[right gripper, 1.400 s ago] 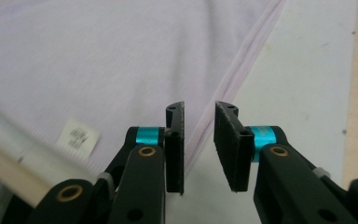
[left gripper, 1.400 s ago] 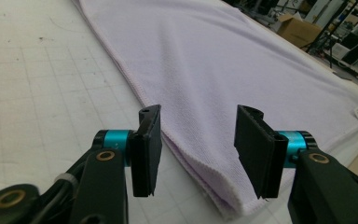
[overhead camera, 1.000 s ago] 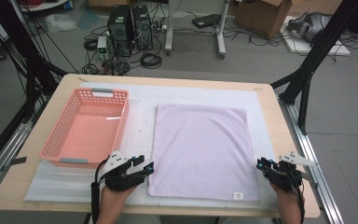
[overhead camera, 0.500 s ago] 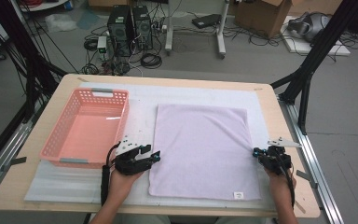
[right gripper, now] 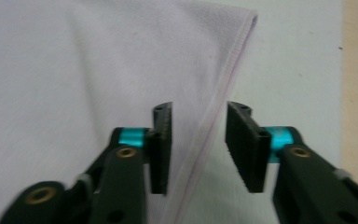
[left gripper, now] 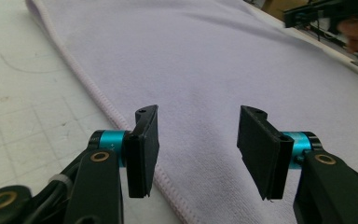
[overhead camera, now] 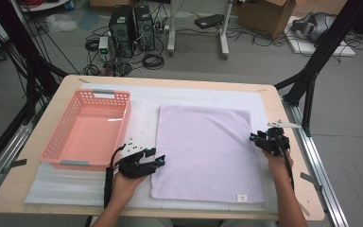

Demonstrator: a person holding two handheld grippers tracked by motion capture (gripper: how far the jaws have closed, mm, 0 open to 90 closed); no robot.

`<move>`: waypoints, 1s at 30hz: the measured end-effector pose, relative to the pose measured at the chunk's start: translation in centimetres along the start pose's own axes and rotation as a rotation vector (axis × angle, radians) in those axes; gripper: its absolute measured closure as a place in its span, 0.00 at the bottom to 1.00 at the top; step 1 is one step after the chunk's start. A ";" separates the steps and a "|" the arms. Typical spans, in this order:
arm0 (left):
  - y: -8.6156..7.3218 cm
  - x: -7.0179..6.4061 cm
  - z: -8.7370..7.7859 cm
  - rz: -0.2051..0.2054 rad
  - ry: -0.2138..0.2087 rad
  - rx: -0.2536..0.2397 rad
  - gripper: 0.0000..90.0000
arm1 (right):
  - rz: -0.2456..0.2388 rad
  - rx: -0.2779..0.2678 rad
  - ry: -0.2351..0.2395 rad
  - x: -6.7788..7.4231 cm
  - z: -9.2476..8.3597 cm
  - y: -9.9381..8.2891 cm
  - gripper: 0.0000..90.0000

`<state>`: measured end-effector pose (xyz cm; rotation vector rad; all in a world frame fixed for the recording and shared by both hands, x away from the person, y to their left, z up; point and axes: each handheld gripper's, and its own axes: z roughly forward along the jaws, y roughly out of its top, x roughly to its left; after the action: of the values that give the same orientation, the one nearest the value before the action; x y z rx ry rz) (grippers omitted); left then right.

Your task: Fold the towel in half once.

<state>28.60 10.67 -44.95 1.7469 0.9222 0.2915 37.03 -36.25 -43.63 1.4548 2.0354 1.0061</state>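
The right tool (right gripper: 198,149), jaws just opening, is straddling the lilac towel's (overhead camera: 205,151) right hem, nothing clamped. The left tool (left gripper: 198,154) is hovering agape over the opposite hem.

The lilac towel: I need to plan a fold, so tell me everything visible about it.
The lilac towel is a soft, terry-looking cloth with a stitched hem and a small white label near its front right corner. It lies spread flat and nearly square on the white mat, right of the pink basket. The left gripper hovers open at its left edge; the right gripper, its jaws just opening, straddles the right hem without pressing it.
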 end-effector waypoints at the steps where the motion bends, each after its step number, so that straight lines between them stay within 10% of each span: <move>1: 0.0 0.0 0.0 0.000 -0.002 -0.006 0.54 | -0.011 0.018 -0.009 -0.1 0.9 0.5 0.66; 11: 0.0 0.1 0.0 -0.006 0.005 0.002 0.53 | 0.024 0.048 -0.182 -1.4 4.3 2.4 0.98; 14: 0.0 0.0 0.0 -0.002 0.013 0.010 0.52 | 0.087 0.030 -0.153 -1.6 4.1 2.3 0.89; 23: 0.5 0.4 0.3 -0.006 0.026 0.015 0.55 | 0.050 -0.089 -0.012 -1.1 -2.3 0.5 0.72; 30: 1.1 1.0 1.3 0.018 0.024 0.011 0.71 | -0.067 -0.057 0.078 1.7 -5.9 -4.0 0.93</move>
<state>30.52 10.35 -44.70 1.7660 0.9272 0.3204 29.83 -37.22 -42.81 1.3284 2.0777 1.0996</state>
